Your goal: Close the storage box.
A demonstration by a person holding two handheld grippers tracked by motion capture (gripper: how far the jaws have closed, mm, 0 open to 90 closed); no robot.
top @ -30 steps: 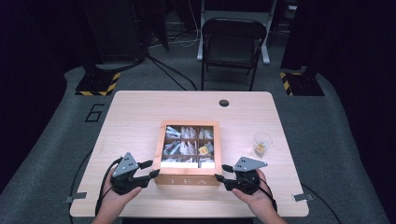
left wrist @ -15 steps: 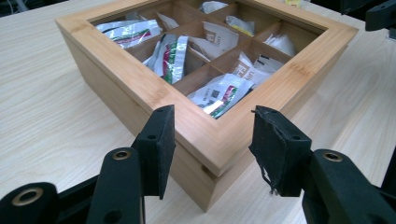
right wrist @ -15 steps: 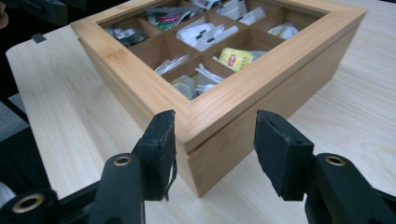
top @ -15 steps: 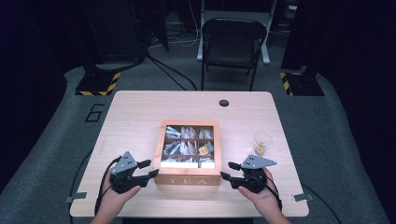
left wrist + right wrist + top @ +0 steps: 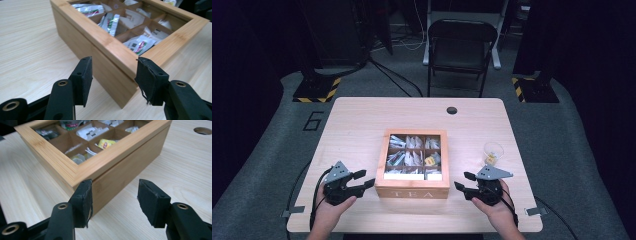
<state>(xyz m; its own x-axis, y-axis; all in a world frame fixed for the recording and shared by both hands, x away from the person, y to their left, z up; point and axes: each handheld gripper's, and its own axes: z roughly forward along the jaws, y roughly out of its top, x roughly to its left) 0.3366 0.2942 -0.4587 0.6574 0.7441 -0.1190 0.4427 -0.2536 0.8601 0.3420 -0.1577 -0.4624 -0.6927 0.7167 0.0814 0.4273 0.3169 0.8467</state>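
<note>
Tea box [image 5: 413, 165] sits mid-table, near edge, lid apparently shut. Left gripper [image 5: 366, 180] and right gripper [image 5: 464, 182] flank its near corners, jaws just been opening, both released, nothing between them. Risk: uneven grabs could skew or slide the box toward the cup [image 5: 492, 152] at right.

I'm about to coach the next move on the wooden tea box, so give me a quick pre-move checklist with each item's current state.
1. Left gripper jaws open, nothing between the pads: ok; they have just been opening.
2. Right gripper jaws open, empty: ok; also just opening.
3. Both grippers flank the square bamboo tea box with a glass-paned lid, one at each near corner: ok.
4. Lid closed and flush: ok.
5. Latch on the box front: cannot tell.
6. Clear plastic cup stands apart from the right gripper: ok.
</note>
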